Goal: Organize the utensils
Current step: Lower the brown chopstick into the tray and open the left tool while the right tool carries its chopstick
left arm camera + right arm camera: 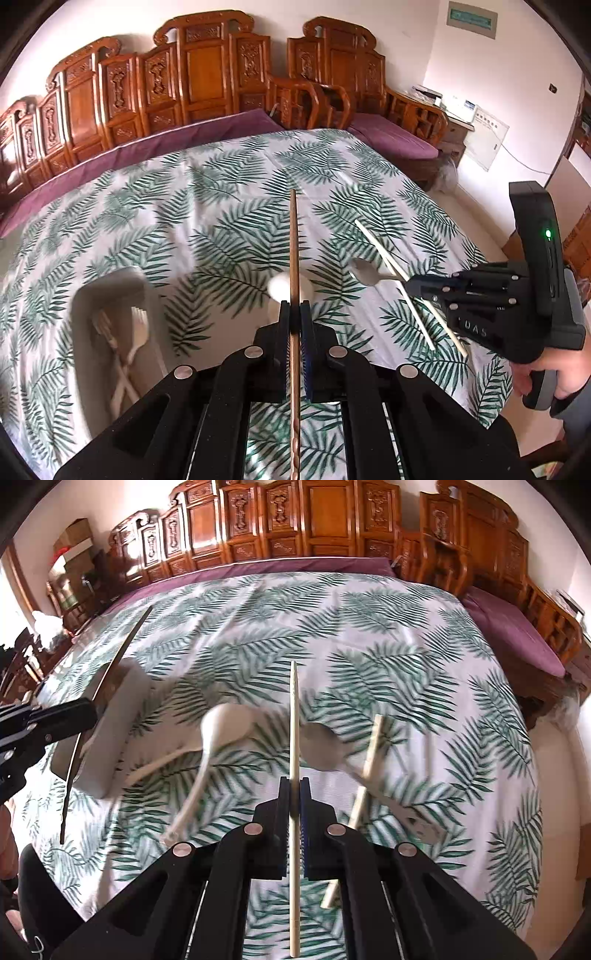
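Observation:
My left gripper (294,308) is shut on a brown chopstick (293,240) that points away over the leaf-print cloth. My right gripper (294,794) is shut on a pale chopstick (294,720), lifted off the table. In the left wrist view the right gripper (408,285) hangs at the right with its pale chopstick (376,245) slanting through it. A second pale chopstick (373,746) lies on the cloth among white spoons (221,723). A white tray (85,295) at the left holds white forks (138,332). In the right wrist view the left gripper (94,709) hovers by that tray (110,720).
A carved wooden bench (203,81) with a purple cushion (110,155) runs behind the table. Another white spoon (365,273) lies near the right gripper. The table's right edge (491,258) drops to a pale floor. A person's hand (554,373) grips the right handle.

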